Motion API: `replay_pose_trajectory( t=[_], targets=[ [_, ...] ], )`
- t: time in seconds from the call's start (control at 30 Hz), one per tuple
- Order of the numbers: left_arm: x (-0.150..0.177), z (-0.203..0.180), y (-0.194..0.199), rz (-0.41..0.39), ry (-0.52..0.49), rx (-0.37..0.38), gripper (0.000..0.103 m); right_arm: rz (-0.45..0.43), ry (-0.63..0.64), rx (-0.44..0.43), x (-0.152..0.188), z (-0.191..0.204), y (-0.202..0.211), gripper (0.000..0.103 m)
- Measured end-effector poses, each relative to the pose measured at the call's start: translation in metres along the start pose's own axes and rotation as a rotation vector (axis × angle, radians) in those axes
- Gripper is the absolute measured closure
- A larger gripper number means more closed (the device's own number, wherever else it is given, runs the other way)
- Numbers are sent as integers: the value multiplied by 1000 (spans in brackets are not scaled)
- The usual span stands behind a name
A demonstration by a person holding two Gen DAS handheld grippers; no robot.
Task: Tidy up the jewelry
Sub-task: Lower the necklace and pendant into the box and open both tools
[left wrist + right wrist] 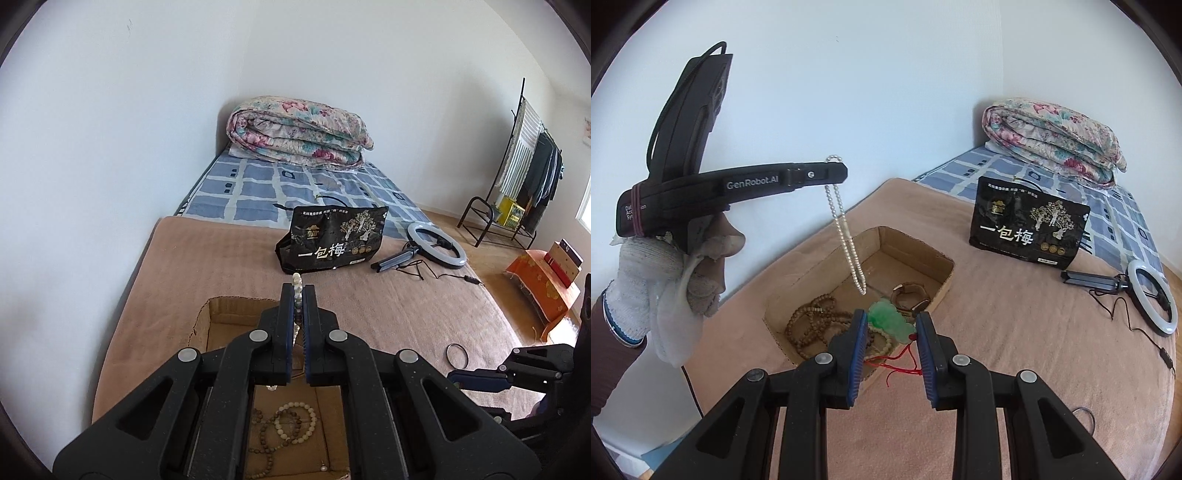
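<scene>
Dangling from the left claw (298, 295), a pearl necklace (846, 229) hangs over the cardboard box (916, 245) on the bed.

That claw is pinched together on the strand near its top, and the loop's lower end hangs just above the box's inside. The right claw (891, 325) is spread apart, holding nothing, low over the box's near edge with a green jade pendant (888, 319) and its red cord (905, 369) between its fingers. Brown bead strings (812, 321) and a watch (910, 295) lie inside the box. A thin metal bangle (457, 355) rests apart on the tan blanket (388, 306), and a black snack bag (1028, 229) stands farther back.
</scene>
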State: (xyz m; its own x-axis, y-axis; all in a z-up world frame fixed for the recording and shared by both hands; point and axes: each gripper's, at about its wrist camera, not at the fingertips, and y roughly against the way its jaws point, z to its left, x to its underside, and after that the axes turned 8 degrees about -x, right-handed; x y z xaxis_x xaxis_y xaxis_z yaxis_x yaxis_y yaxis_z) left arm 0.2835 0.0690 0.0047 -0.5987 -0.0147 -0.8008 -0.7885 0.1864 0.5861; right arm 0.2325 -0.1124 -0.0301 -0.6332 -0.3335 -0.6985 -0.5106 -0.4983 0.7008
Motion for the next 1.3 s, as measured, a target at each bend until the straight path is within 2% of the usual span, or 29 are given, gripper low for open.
replay_pose_trajectory(
  t=[0.13, 0.5, 0.8, 1.17, 1.23, 1.3],
  targets=[
    [0, 2, -12, 11, -24, -11, 102, 15, 6, -17, -3, 9, -18, 76],
    [9, 14, -47, 62, -5, -23, 102, 91, -39, -37, 10, 5, -63, 76],
    [18, 21, -75, 111, 9, -43, 102, 133, -73, -60, 20, 1, -81, 76],
    [22, 28, -84, 142, 18, -61, 102, 159, -74, -74, 25, 6, -93, 75],
    [22, 28, -84, 147, 22, -58, 102, 156, -75, -71, 24, 5, -93, 74],
    [22, 28, -84, 150, 24, -56, 102, 153, -73, -68, 24, 5, -93, 64]
  ],
)
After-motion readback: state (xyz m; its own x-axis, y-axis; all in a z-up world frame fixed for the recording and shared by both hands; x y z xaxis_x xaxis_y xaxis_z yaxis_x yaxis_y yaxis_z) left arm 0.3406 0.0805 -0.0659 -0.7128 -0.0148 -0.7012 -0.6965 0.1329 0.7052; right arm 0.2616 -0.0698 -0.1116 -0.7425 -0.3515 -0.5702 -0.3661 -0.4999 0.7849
